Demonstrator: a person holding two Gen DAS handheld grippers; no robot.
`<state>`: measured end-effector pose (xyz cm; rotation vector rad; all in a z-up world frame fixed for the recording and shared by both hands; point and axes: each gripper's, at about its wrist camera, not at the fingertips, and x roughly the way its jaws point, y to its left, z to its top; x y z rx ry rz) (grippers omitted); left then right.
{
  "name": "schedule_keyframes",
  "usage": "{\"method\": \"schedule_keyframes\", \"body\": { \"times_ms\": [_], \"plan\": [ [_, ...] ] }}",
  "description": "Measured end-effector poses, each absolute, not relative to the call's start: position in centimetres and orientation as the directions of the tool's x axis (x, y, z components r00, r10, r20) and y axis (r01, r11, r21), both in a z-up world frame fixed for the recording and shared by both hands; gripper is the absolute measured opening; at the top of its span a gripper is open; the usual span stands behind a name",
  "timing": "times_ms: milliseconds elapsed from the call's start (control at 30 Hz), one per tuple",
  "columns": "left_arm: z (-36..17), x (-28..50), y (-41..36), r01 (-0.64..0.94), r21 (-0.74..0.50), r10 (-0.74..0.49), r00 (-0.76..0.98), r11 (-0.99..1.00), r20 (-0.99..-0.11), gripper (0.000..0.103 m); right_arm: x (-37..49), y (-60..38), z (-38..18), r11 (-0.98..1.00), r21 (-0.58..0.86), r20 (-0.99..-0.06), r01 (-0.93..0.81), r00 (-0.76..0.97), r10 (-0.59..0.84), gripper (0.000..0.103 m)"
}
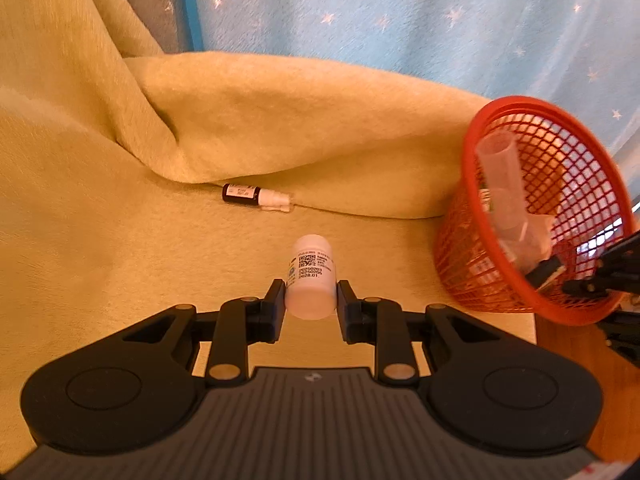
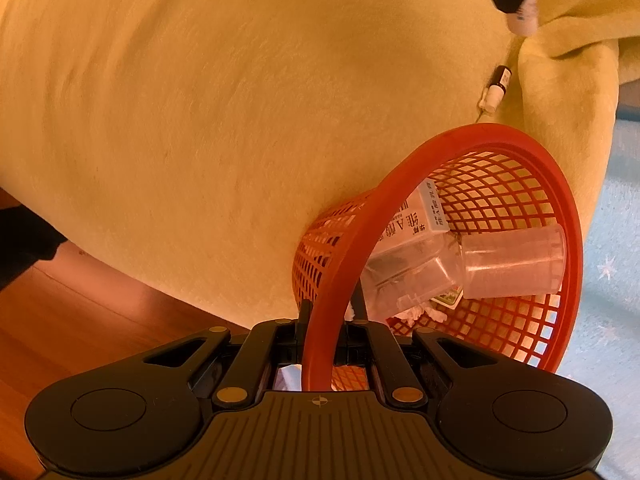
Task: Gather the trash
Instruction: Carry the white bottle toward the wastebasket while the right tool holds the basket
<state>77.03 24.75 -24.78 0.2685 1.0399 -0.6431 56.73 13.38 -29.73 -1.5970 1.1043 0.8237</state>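
Evidently light and rigid, the white bottle (image 1: 311, 280) sat clamped mid-body in the left gripper (image 1: 311, 296) jaws, left of the basket (image 2: 400, 184) whose rim the right gripper (image 2: 320, 320) pinched.

Yellow-green fleece blanket (image 1: 120, 208) covers most of the scene, bunched into a thick fold at the far side. Behind it hangs light blue fabric with small white stars (image 1: 400, 20). A grey strip (image 1: 156, 4) shows at its left edge. Warm brown wooden floor (image 2: 80, 320) runs below the blanket's hem. Pale blue starred material (image 2: 612, 272) lies at right. Lighting warm, soft.
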Motion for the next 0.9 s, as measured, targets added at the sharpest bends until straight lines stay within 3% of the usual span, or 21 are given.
{"method": "schedule_keyframes", "body": {
  "times_ms": [467, 900],
  "plan": [
    [-20.0, 74.3, 22.8, 0.673, -0.102, -0.425, 0.334, 0.733, -0.841, 0.022, 56.1, 13.6, -30.1, -0.136, -0.352, -0.887, -0.926, 0.377, -0.269, 0.003],
    [-16.4, 73.1, 15.4, 0.811, -0.147, -0.543, 0.233, 0.566, -0.807, 0.022, 55.8, 13.5, -30.1, -0.123, -0.360, -0.887, -0.925, 0.380, -0.263, 0.002]
  ]
}}
